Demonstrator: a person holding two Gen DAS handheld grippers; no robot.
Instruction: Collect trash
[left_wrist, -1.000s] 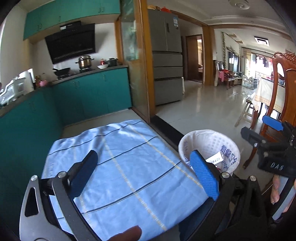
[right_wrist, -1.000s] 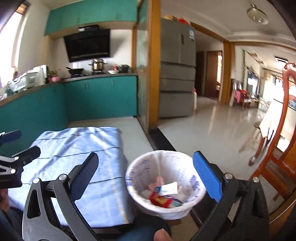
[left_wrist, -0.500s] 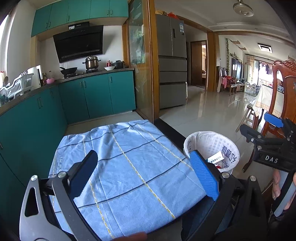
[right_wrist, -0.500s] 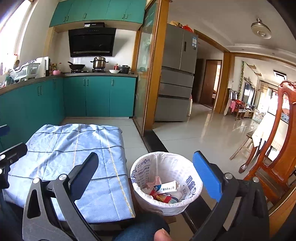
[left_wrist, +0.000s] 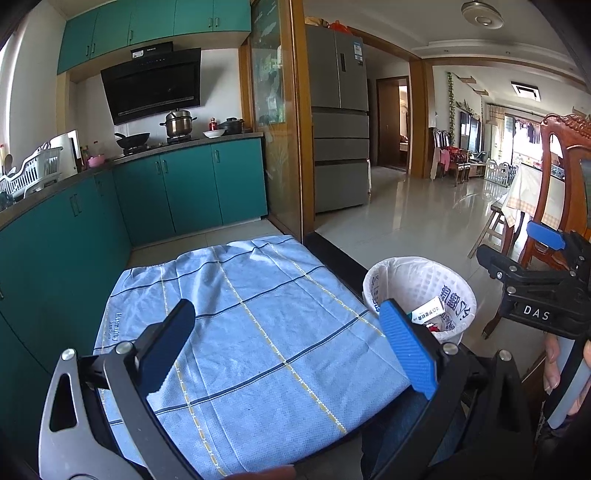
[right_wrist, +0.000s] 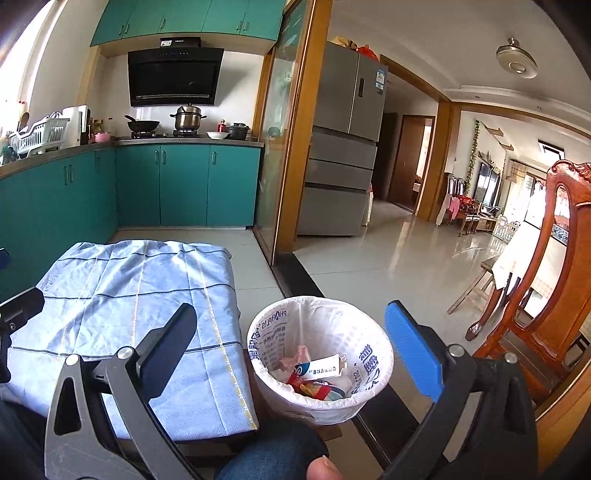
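Left claw: jaws spread wide, nothing between them, held above the blue checked cloth that covers the low table. Its inner finger pad is blue and the other finger reads dark from this side. Right claw: likewise wide open and empty, hanging over the near rim of the trash bin, which appears between its two fingers in the right wrist view. The right claw also shows at the right edge of the left wrist view, with a hand on its grip below. Bin stands on the floor just beside the table's right edge; it is a white basket lined with a white printed bag. Trash lies in the bottom of the bin: a white carton on top, red and yellow wrappers under it, a pinkish crumpled piece to the left. Cloth surface bare, a few wrinkles at the far end. A knee in blue denim shows at the lower edge of the right view. Farther out: teal cabinets with a steel pot on the stove, a grey refrigerator, and a carved wooden chair to the right.
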